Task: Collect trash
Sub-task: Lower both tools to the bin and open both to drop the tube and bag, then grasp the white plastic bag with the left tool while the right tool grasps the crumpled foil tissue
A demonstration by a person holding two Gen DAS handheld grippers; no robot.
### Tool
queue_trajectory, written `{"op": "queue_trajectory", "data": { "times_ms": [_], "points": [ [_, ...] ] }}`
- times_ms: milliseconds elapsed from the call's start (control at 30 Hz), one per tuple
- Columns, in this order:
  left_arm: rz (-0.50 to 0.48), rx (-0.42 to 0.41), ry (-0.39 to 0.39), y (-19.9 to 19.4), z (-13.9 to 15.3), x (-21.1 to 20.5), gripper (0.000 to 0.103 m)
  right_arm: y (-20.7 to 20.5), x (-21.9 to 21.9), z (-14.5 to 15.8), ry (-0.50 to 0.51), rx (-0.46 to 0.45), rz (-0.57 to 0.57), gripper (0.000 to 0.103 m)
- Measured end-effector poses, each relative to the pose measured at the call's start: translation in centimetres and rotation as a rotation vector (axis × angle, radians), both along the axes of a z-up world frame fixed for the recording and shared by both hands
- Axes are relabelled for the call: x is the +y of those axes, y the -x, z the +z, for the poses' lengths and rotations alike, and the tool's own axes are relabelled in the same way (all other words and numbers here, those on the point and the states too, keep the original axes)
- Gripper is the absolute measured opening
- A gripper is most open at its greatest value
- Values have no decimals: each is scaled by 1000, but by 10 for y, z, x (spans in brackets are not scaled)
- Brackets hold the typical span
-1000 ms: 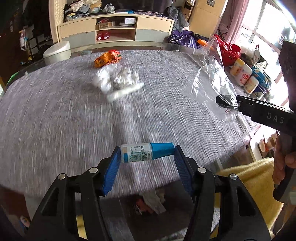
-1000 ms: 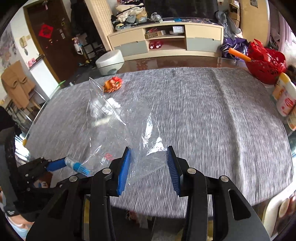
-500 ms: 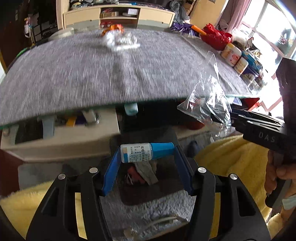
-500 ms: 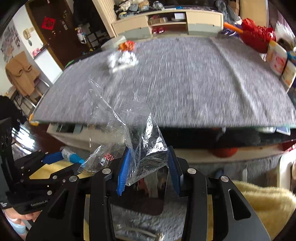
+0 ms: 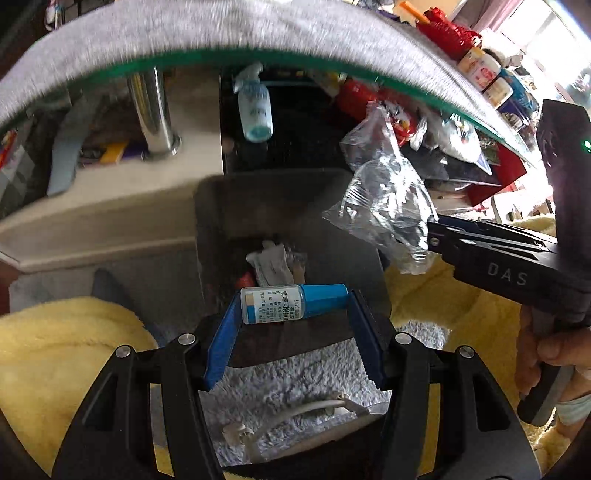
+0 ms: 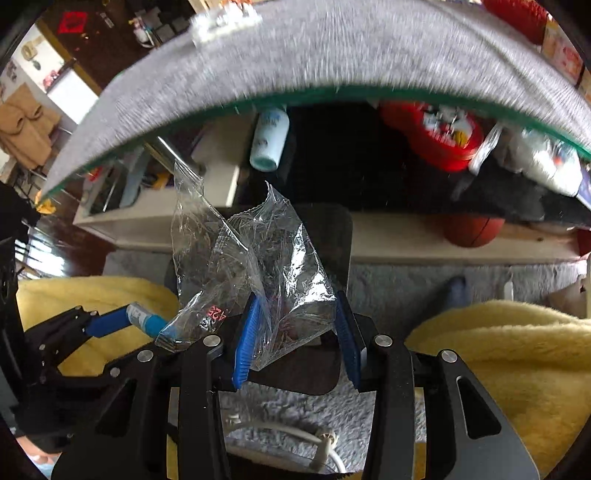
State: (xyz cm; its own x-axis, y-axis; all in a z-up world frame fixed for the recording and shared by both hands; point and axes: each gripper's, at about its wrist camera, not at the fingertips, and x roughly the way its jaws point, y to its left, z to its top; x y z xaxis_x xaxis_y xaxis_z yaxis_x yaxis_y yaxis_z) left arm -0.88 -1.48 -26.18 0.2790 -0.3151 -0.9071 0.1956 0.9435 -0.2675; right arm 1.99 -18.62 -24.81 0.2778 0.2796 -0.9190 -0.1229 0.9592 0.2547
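My left gripper (image 5: 293, 321) is shut on a small white bottle with a blue cap (image 5: 291, 302), held lengthwise between the blue pads. It hangs over a dark trash bin (image 5: 221, 221) on the floor, with wrappers (image 5: 275, 260) lying inside. My right gripper (image 6: 295, 325) is shut on a crumpled clear plastic bag (image 6: 258, 266), which sticks up above the same bin (image 6: 341, 240). In the left wrist view the right gripper (image 5: 434, 236) comes in from the right with the bag (image 5: 384, 206). The right wrist view shows the left gripper (image 6: 122, 323) and its bottle (image 6: 146, 319) at lower left.
The grey-clothed table (image 5: 184, 33) with a green glass edge arches overhead. Under it lie a spray bottle (image 5: 255, 110), a red container (image 6: 436, 136) and a basketball (image 6: 471, 230). Yellow fleece (image 6: 498, 350) flanks the bin. A white cable (image 5: 314, 406) lies on the grey rug.
Both grippers have sunk from above the table top to below its near edge, over the floor bin. Each keeps the same thing in its hold.
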Motion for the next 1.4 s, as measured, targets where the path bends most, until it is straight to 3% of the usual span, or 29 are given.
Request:
{"op": "queue_trajectory", "data": {
  "times_ms": [133, 333, 567, 800, 900, 1100, 1233, 1400],
  "points": [
    [0, 34, 13, -3, -12, -1, 55, -4, 6, -15, -6, 43, 9, 44],
    [-8, 58, 17, -9, -20, -1, 56, -10, 6, -26, -29, 69, 3, 57],
    [-3, 46, 0, -15, -18, 0, 75, -19, -1, -25, -46, 71, -23, 71],
    [15, 38, -4, -22, -11, 6, 78, -26, -5, -17, -78, 66, -37, 76],
    [21, 32, -1, -25, -5, 9, 79, -30, -6, -4, -81, 40, -45, 76],
    [52, -38, 5, -36, 27, 19, 83, -41, -12, 49, -62, -98, -53, 79],
    [71, -92, 8, -50, 54, 27, 83, -60, -17, 88, -64, -200, -65, 83],
    [86, -154, -14, -76, 84, 38, 84, -95, -15, 115, -54, -260, -57, 83]
  ]
}}
